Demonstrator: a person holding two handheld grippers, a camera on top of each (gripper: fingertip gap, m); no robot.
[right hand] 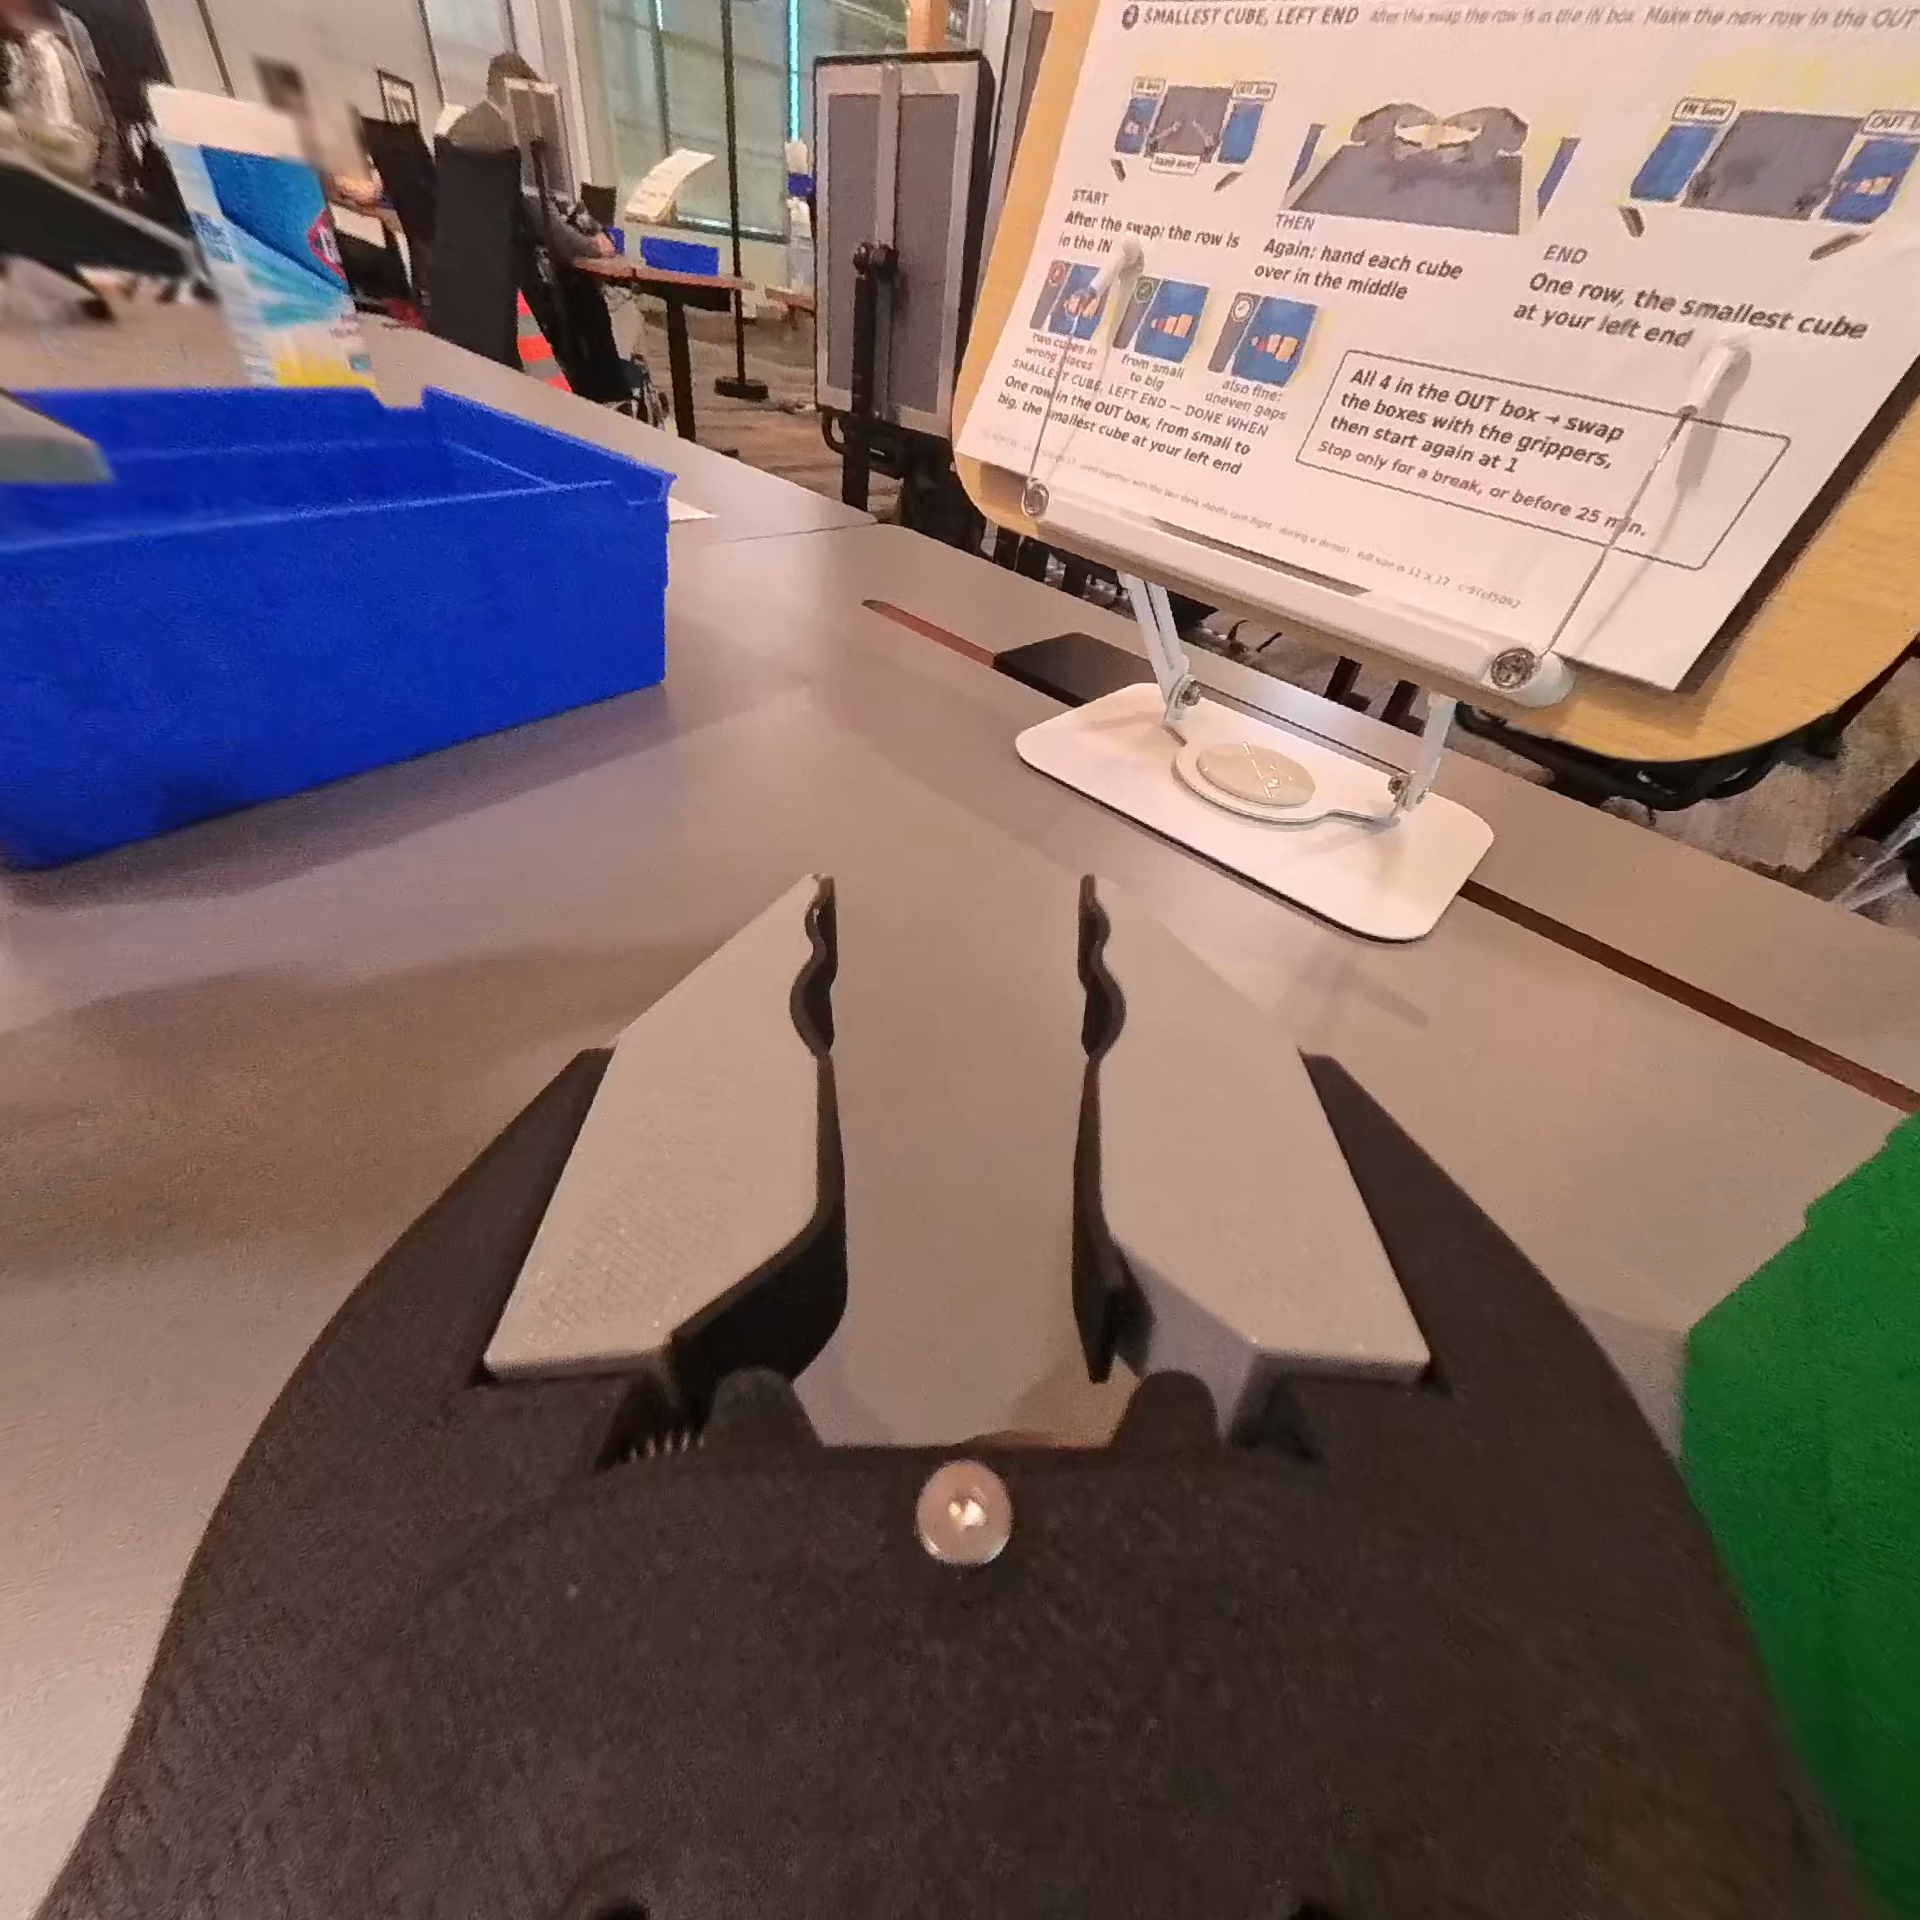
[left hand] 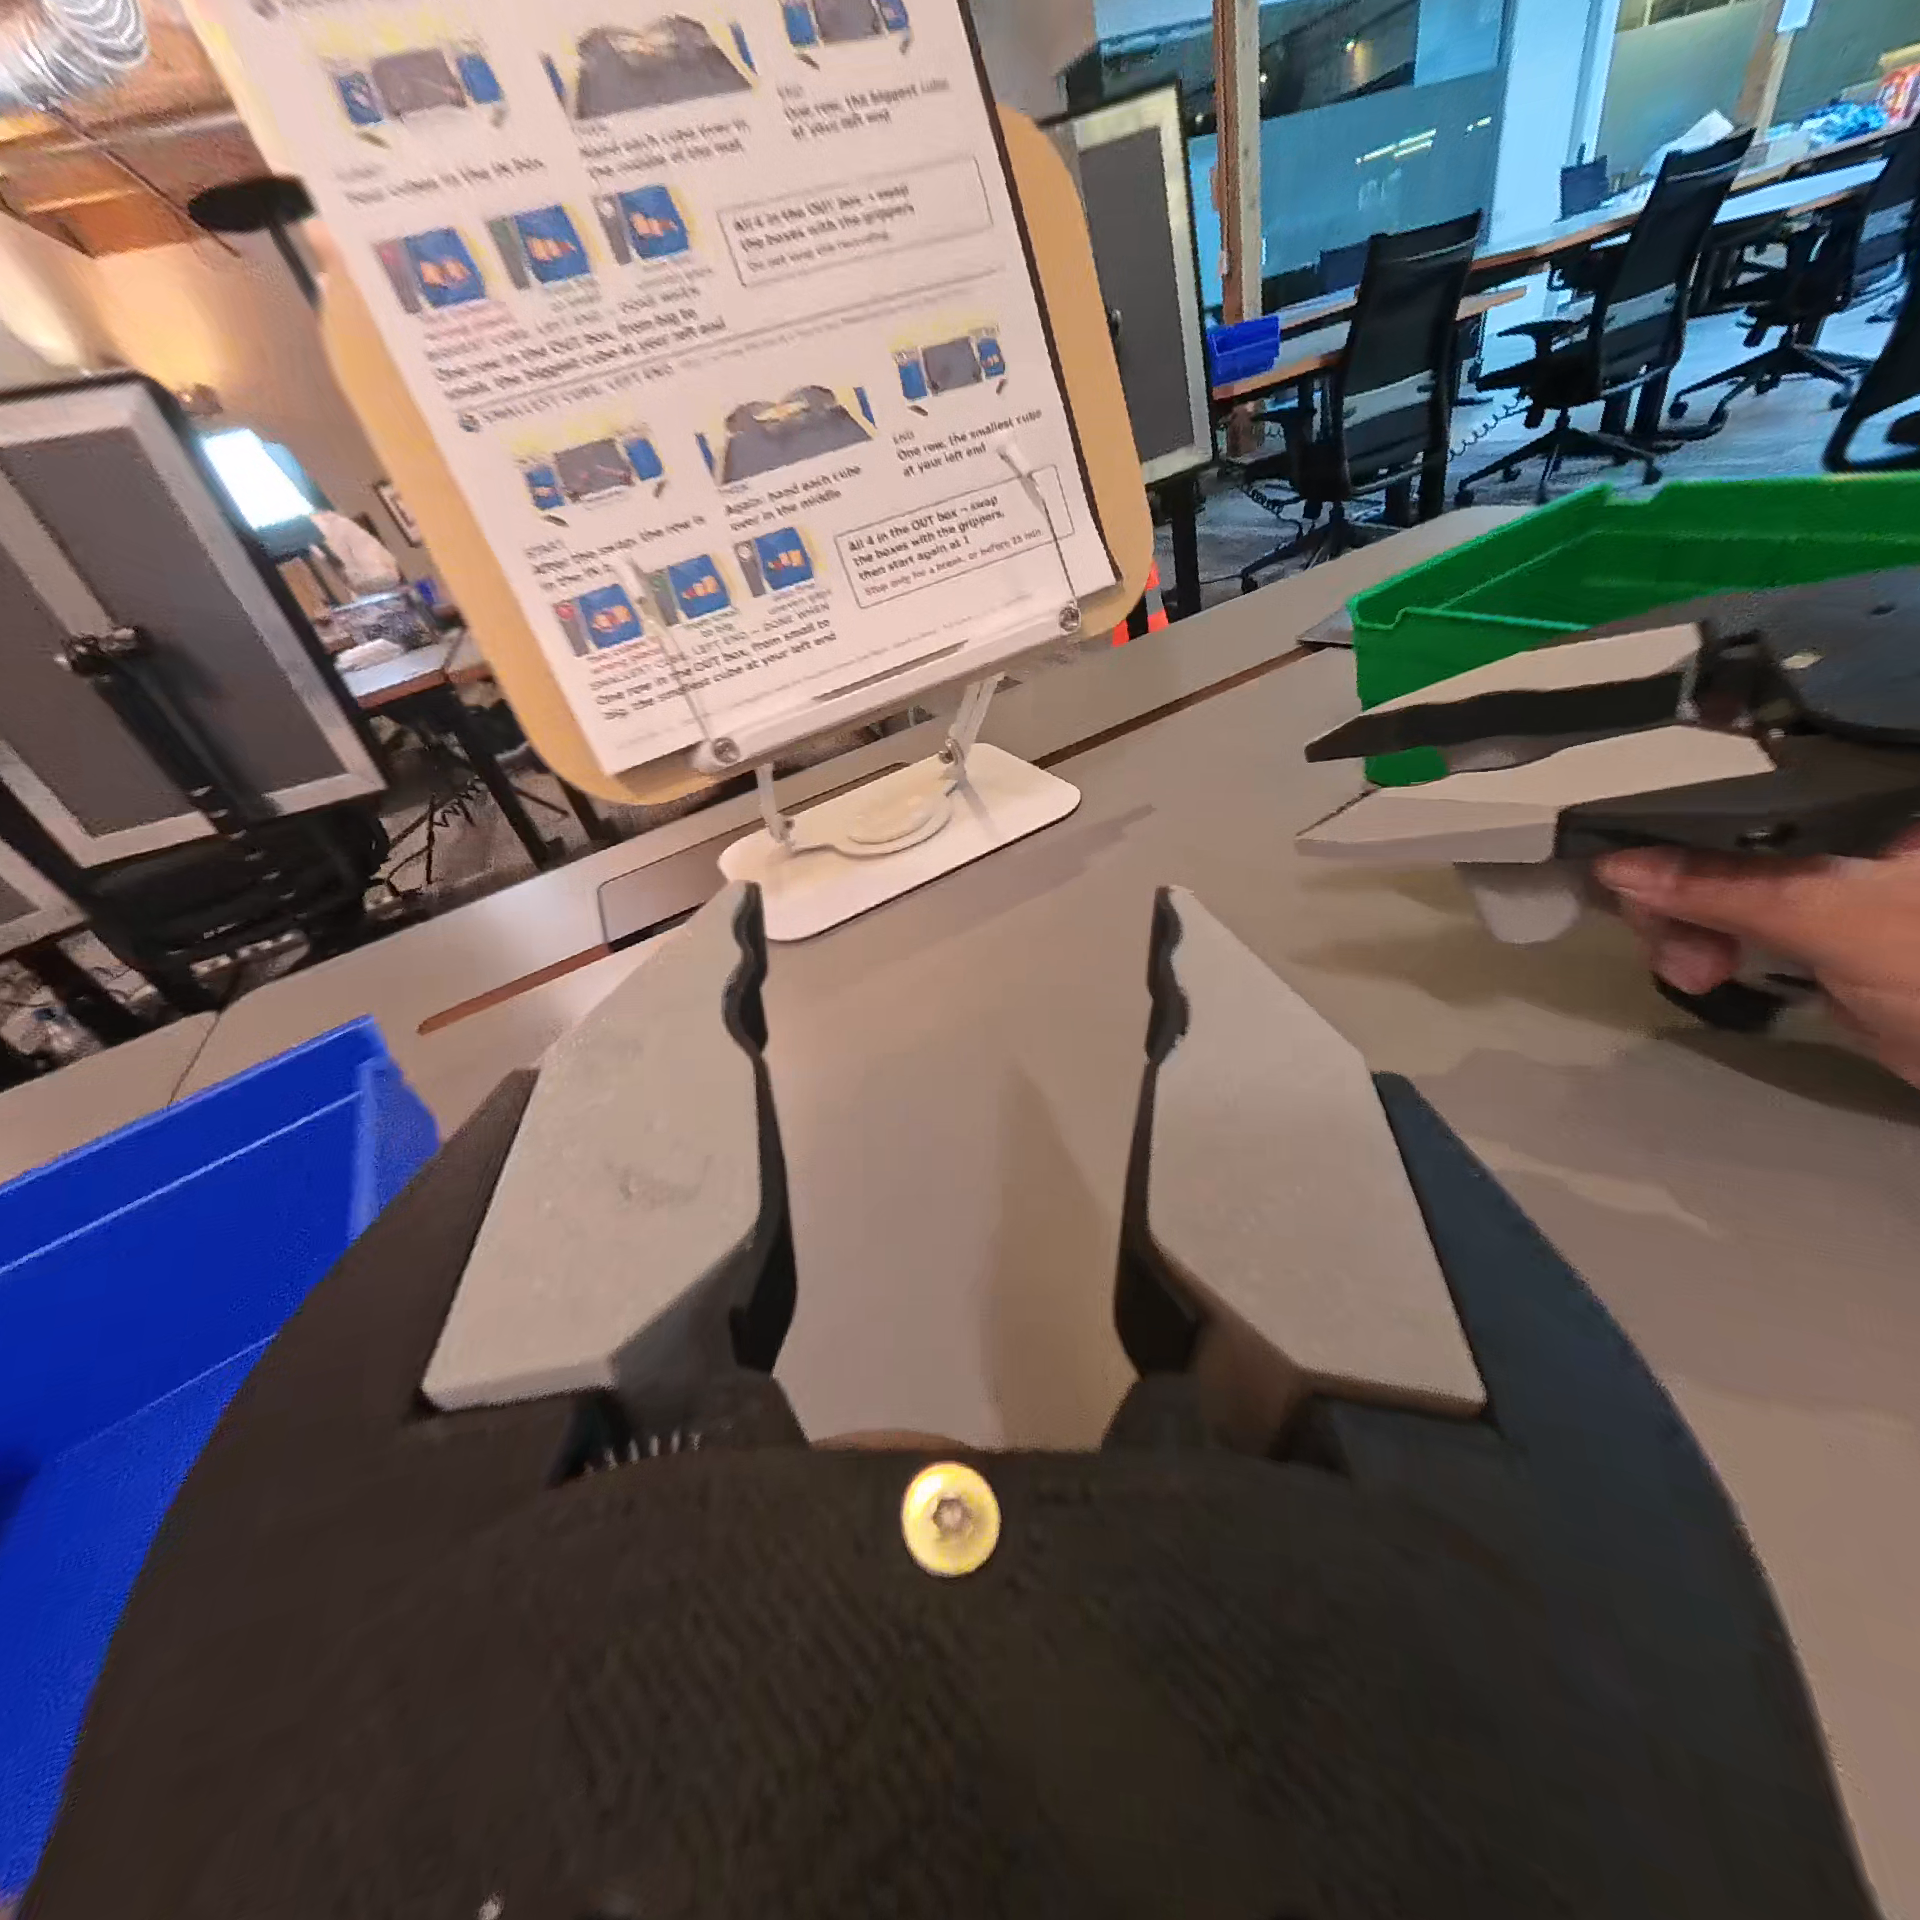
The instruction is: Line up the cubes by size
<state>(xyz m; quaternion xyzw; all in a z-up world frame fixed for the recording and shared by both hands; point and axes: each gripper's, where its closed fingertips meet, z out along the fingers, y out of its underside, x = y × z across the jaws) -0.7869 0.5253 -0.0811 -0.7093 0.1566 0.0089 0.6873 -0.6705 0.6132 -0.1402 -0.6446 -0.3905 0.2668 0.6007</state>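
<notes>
No cubes show in either view. My left gripper (left hand: 956, 914) is open and empty over the grey table (left hand: 935, 1091), beside the blue box (left hand: 187, 1226) at its left. My right gripper (right hand: 951, 899) is open and empty above the table (right hand: 520, 987); it also shows in the left wrist view (left hand: 1314, 795), held by a hand (left hand: 1787, 935) in front of the green box (left hand: 1621, 582). The blue box (right hand: 312, 623) lies far left in the right wrist view; what it holds is hidden. The green box's corner (right hand: 1808, 1507) shows at lower right.
A white stand (left hand: 904, 831) holds an instruction sheet (left hand: 675, 312) at the table's far side; it also shows in the right wrist view (right hand: 1268, 810). A carton (right hand: 270, 239) stands behind the blue box. Office chairs (left hand: 1382, 343) and desks lie beyond.
</notes>
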